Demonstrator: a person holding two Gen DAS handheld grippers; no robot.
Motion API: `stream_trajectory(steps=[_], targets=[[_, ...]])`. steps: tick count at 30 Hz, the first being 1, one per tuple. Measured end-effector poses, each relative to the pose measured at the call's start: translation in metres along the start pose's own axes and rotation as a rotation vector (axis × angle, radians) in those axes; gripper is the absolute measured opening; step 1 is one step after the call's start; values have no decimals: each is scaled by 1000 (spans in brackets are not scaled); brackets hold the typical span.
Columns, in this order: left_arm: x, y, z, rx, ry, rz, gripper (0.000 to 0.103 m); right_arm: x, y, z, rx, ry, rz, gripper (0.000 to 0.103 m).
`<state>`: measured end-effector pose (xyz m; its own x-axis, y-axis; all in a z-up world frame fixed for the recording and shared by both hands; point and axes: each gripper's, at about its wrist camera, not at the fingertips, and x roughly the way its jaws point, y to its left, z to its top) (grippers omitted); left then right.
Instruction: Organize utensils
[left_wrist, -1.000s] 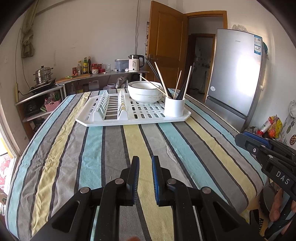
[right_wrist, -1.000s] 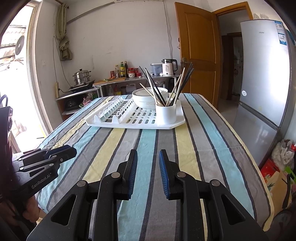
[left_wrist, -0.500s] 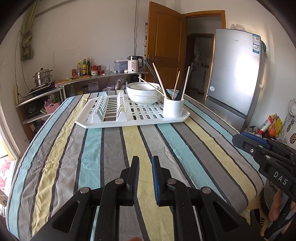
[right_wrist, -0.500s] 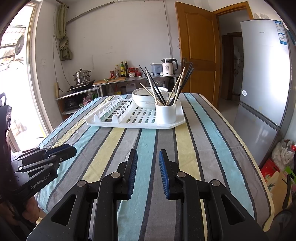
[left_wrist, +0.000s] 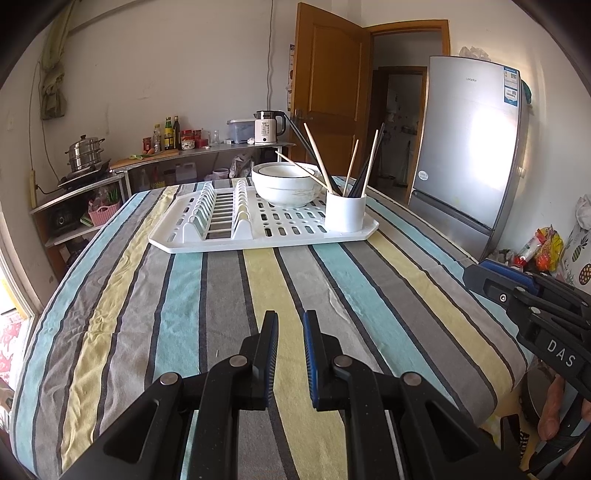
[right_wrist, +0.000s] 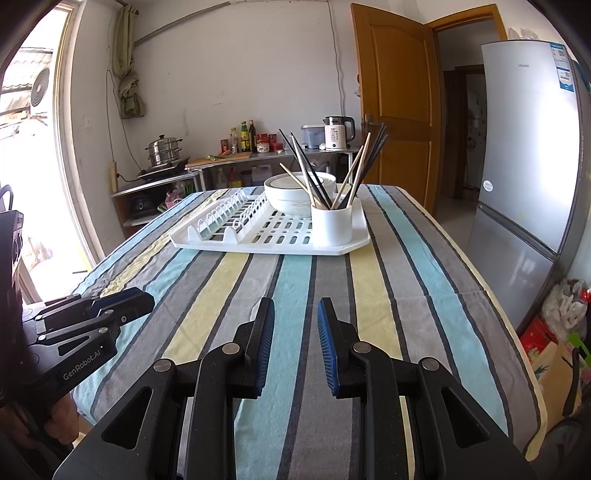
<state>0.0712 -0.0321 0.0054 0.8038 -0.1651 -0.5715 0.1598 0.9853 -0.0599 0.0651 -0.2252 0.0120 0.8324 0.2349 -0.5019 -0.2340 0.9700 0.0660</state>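
Left gripper (left_wrist: 290, 325) at 6 o'clock in the left wrist view, low over the striped tablecloth (left_wrist: 229, 295), fingers narrowly apart, nothing between them. Right gripper (right_wrist: 295, 314) at 6 o'clock in the right wrist view, also over the cloth, gap a bit wider, also holding nothing. Blue pads face inward on both. Each gripper shows in the other's camera: the right one at 4 o'clock of the left view, off the table's edge, the left one at 8 o'clock of the right view by the table's near corner.

Bare cloth runs from the fingers to mid-table. Further out at 12 o'clock, well apart from both grippers, sits the white dish rack (left_wrist: 258, 230) flat on the cloth. Plate slots on its 9 o'clock side hold nothing. White utensil cup (left_wrist: 345, 212) stands upright on the rack's near right corner. Chopsticks (right_wrist: 354, 173) stand in it, some light wood, some black, leaning and fanning out to both sides. White bowl (left_wrist: 286, 186) with dark rim line just behind the cup at 11 o'clock from it, on the rack; looks like two stacked, cannot tell for sure.

Beyond the table: silver fridge (left_wrist: 469, 147) at 2 o'clock, wooden door (left_wrist: 325, 88) at 12, kettle (left_wrist: 266, 127) on a back shelf, steel steamer pot (left_wrist: 84, 153) at 10 o'clock.
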Motion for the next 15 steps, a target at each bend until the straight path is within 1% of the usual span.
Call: stream_trajectory(steps=[5,15], targets=[[0,-1,-2,7,-11,8,13,0,0,0,1,1,0,25],[-2,-1,-3,1,-25,-1,13,0,0,-3,2,2,0,25]])
